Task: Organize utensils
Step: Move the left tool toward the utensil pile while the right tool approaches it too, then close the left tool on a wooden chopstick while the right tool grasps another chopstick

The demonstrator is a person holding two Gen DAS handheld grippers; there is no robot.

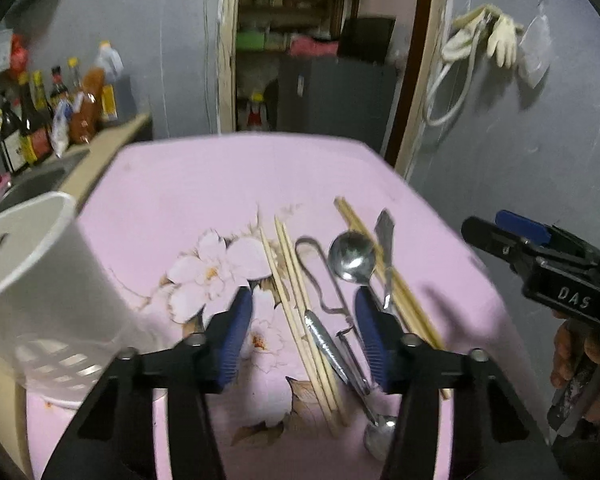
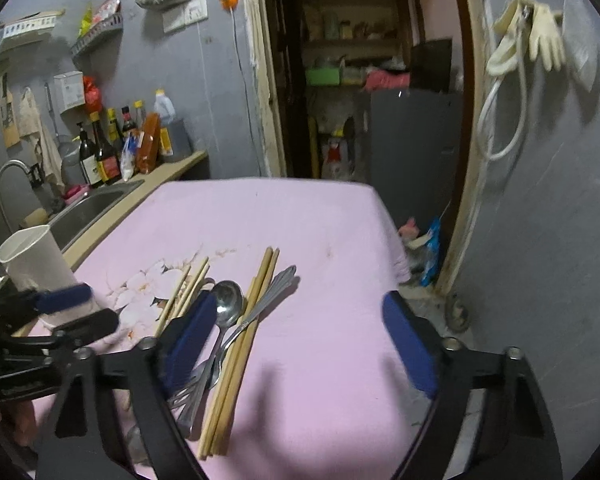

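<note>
Utensils lie in a loose bunch on the pink flowered tablecloth [image 1: 188, 184]: wooden chopsticks [image 1: 296, 300], a second pair of chopsticks [image 1: 400, 292], a steel spoon [image 1: 350, 258], a fork [image 1: 385, 228] and a looped metal tool [image 1: 314, 268]. My left gripper [image 1: 305, 316] hangs over them, open, its blue pads either side of the chopsticks and clear of them. A white holder [image 1: 40, 276] stands at the left. In the right wrist view my right gripper [image 2: 300, 336] is open and empty, above the cloth, with the spoon [image 2: 229, 300], fork [image 2: 276, 284] and chopsticks [image 2: 236, 364] beside its left finger.
A sink [image 2: 92, 204] with a tap [image 2: 8, 176] and a row of sauce bottles [image 2: 112, 148] lies left of the table. Beyond the table's far edge is a doorway with a grey fridge [image 2: 412, 148]. Gloves [image 2: 540, 40] hang on the right wall. A hand [image 1: 572, 360] holds the right gripper [image 1: 490, 226].
</note>
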